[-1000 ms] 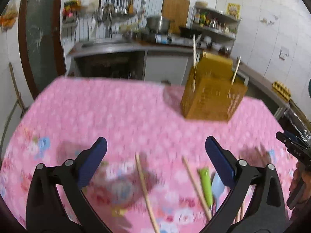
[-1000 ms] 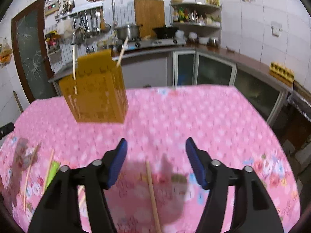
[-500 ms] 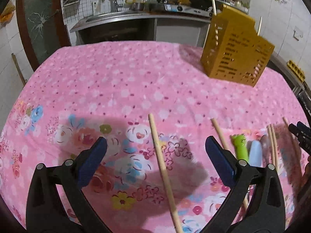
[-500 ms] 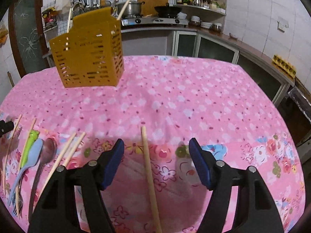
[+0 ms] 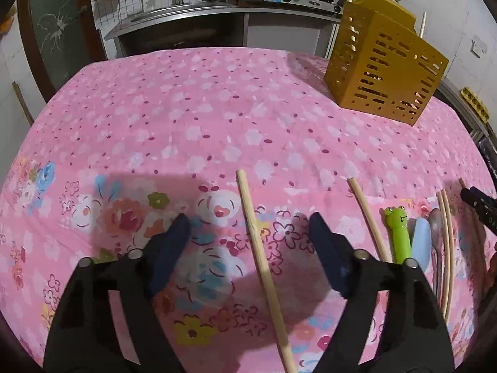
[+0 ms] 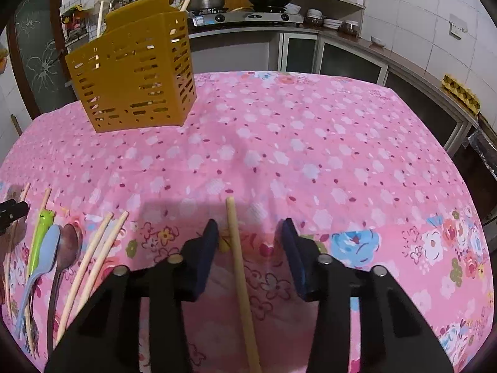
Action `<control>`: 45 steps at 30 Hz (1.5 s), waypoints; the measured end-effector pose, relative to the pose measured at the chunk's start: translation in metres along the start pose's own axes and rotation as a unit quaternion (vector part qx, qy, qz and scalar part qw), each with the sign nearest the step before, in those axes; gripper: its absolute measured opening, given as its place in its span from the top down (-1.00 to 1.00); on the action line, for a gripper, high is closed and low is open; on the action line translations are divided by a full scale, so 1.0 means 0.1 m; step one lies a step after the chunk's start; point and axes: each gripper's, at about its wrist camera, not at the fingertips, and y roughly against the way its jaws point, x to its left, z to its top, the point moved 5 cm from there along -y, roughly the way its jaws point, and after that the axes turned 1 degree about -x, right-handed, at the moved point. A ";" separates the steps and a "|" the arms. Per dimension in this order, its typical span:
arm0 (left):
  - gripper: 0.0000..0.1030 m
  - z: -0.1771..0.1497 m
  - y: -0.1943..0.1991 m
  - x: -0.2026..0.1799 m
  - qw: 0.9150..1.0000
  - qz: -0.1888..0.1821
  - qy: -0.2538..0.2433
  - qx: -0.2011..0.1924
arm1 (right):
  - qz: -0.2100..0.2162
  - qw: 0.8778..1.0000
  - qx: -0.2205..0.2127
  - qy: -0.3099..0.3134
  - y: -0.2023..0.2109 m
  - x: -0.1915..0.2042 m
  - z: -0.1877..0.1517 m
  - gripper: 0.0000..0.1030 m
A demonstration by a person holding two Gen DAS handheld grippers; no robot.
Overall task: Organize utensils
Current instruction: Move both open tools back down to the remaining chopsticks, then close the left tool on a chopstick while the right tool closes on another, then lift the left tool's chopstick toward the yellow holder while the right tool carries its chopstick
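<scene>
On the pink flowered tablecloth a wooden chopstick [image 5: 257, 248] lies between the fingers of my left gripper [image 5: 248, 233]. Its jaws are closing, and the pads stand clear of the stick on both sides. A second chopstick [image 6: 237, 258] lies between the fingers of my right gripper [image 6: 250, 242]. These jaws are also closing and are narrower, with the stick nearer the left pad but not pinched. The yellow slotted utensil holder [image 5: 382, 71] [image 6: 133, 74] stands farther back with two chopsticks upright in it.
Between the two grippers lie a loose chopstick [image 5: 369, 220], a green frog-handled utensil [image 5: 397, 236] [image 6: 42, 233], a blue spoon [image 5: 421, 242] [image 6: 46, 255], a dark spoon [image 6: 66, 248] and a chopstick pair [image 5: 445, 248] [image 6: 93, 264]. Kitchen counters stand behind the table.
Both grippers have come down close to the cloth. Each has narrowed its jaws around a chopstick, the right more than the left.
</scene>
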 end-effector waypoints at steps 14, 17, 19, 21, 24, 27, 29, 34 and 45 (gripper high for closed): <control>0.72 0.04 -0.02 -0.19 0.999 0.000 -0.033 0.011 | 0.009 1.000 0.016 0.012 -0.12 0.09 0.10 0.63; 0.89 0.05 -0.03 -0.22 0.999 -0.003 -0.032 0.015 | 0.006 1.000 0.018 0.013 -0.12 0.09 0.10 0.69; 0.89 0.04 -0.04 -0.25 0.999 -0.002 -0.036 0.014 | 0.006 1.000 0.013 0.015 -0.11 0.10 0.09 0.69; 0.90 0.05 -0.04 -0.26 0.999 0.000 -0.036 0.007 | 0.011 1.000 0.008 0.006 -0.11 0.09 0.08 0.71; 0.90 0.05 -0.05 -0.24 1.000 -0.002 -0.030 0.006 | 0.015 1.000 0.006 -0.002 -0.11 0.06 0.08 0.73; 0.90 0.05 -0.05 -0.25 1.000 -0.001 -0.031 0.003 | 0.010 1.000 0.007 0.000 -0.12 0.08 0.09 0.73; 0.90 0.05 -0.05 -0.25 1.000 -0.001 -0.031 0.001 | 0.007 1.000 0.006 -0.001 -0.12 0.09 0.09 0.73; 0.91 0.05 -0.05 -0.26 1.000 0.001 -0.031 -0.001 | 0.006 1.000 0.006 0.000 -0.12 0.10 0.09 0.74; 0.92 0.07 0.02 -0.21 1.000 -0.017 -0.020 -0.009 | 0.018 1.000 0.005 -0.010 -0.05 0.05 0.12 0.87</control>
